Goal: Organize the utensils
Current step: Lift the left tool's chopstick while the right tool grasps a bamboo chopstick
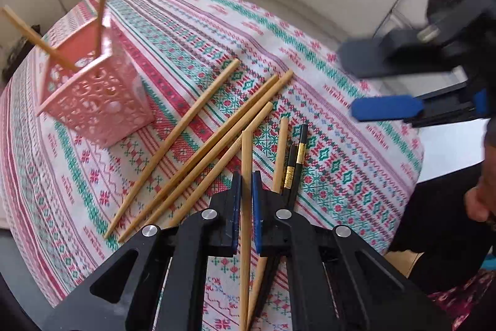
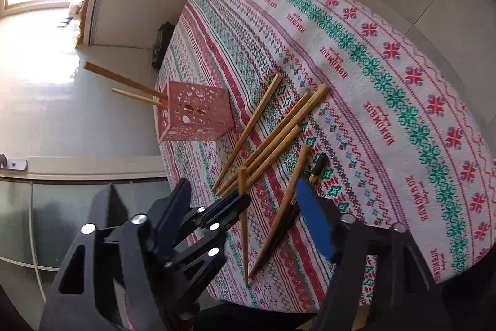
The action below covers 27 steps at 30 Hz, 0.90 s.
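My left gripper (image 1: 246, 185) is shut on a bamboo chopstick (image 1: 246, 157) that runs between its blue pads, above the patterned tablecloth. Several more bamboo chopsticks (image 1: 198, 154) and a black pair with gold bands (image 1: 296, 157) lie loose on the cloth. A pink perforated holder (image 1: 96, 101) stands at the left with two chopsticks in it; it also shows in the right wrist view (image 2: 195, 117). My right gripper (image 1: 384, 86) is open and empty at the right. In the right wrist view my left gripper (image 2: 240, 199) holds its chopstick (image 2: 243, 176) between my right gripper's fingers (image 2: 316, 225).
The table (image 2: 356, 58) is covered by a red, green and white patterned cloth and its edges fall away at left and front. Beige wall panels stand behind. A person's dark clothing (image 1: 434, 238) is at the lower right.
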Tool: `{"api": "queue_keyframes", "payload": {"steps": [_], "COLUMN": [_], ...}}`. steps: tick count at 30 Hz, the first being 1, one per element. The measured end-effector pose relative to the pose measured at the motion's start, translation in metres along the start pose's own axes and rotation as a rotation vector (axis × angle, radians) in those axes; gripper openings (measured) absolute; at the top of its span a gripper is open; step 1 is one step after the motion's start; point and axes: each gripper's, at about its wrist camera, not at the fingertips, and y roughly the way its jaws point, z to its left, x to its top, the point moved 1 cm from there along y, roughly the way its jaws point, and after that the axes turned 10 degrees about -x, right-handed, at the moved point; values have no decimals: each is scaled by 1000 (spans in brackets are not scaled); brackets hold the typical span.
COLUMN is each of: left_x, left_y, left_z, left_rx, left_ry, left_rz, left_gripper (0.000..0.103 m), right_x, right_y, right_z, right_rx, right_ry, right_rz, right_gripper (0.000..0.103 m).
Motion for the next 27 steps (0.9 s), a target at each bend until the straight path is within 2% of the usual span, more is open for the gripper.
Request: {"api": "queue_keyframes", "payload": {"steps": [2, 3, 9, 11, 17, 18, 20, 23, 26, 27], "left_x": [-13, -20, -38, -40, -36, -37, -38, -41, -44, -45], "left_y": [-28, -42, -106, -114, -128, -129, -132, -139, -146, -150], "left_z": [4, 7, 17, 21, 22, 20, 21, 22, 26, 26], "left_rx": [-21, -31, -37, -43, -55, -55, -52, -50, -39, -34], "left_ry": [-44, -56, -108, -120, -135, -135, -138, -143, -156, -159], "left_rz": [-94, -140, -348, -395, -446, -451, -466, -495, -517, -525], "left_gripper": [6, 6, 6, 6, 6, 6, 6, 6, 6, 6], "right_x": [1, 1, 7, 8, 12, 14, 15, 16, 14, 14], "right_y": [18, 26, 51, 54, 62, 68, 81, 89, 93, 94], "right_z": [7, 9, 25, 26, 34, 35, 34, 42, 53, 56], "right_rx": [-44, -67, -250, -312, -469, -493, -535, -610, -665, -676], "right_ry": [-8, -4, -35, -41, -86, -92, -101, -150, -185, -189], "right_rz": [40, 53, 68, 64, 53, 64, 101, 93, 80, 75], "right_gripper": [50, 49, 49, 49, 47, 45, 28, 18, 18, 21]}}
